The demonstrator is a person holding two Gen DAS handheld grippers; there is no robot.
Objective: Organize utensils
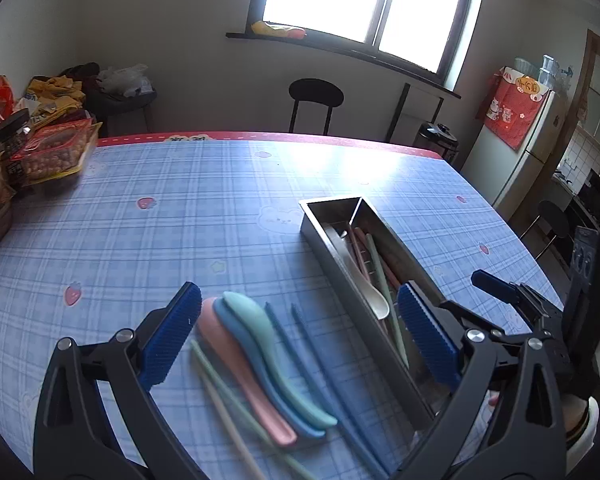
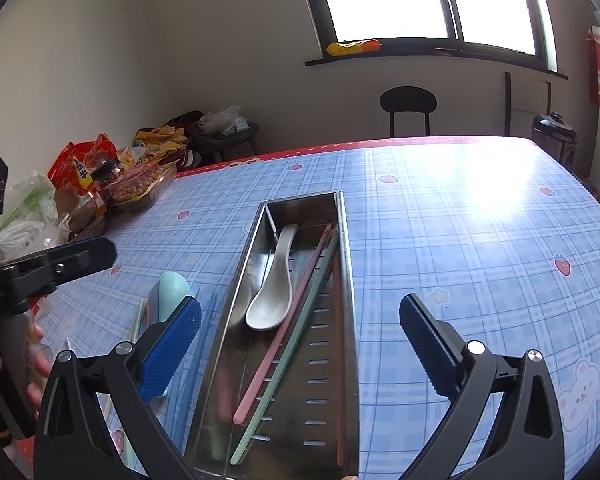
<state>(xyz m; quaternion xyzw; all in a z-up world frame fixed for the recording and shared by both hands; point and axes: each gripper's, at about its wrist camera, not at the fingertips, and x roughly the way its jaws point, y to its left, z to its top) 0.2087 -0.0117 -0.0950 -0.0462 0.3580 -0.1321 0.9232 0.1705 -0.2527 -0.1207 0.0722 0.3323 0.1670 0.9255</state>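
Bright window (image 1: 364,0) in a pale wall (image 1: 160,20); black chair (image 1: 315,100) beyond the counter (image 1: 220,184), white fridge (image 1: 528,152) right.

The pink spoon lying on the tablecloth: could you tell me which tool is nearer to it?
Left. The left tool hangs open right over the pink spoon. The right tool is open over the metal tray, beside the loose spoons.

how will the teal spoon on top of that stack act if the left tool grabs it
The teal spoon looks like rigid, light plastic, so probably no flex. Its glossy curved handle may slip between the pads. It overlaps the blue spoon and pink spoon, so lifting it could nudge them.
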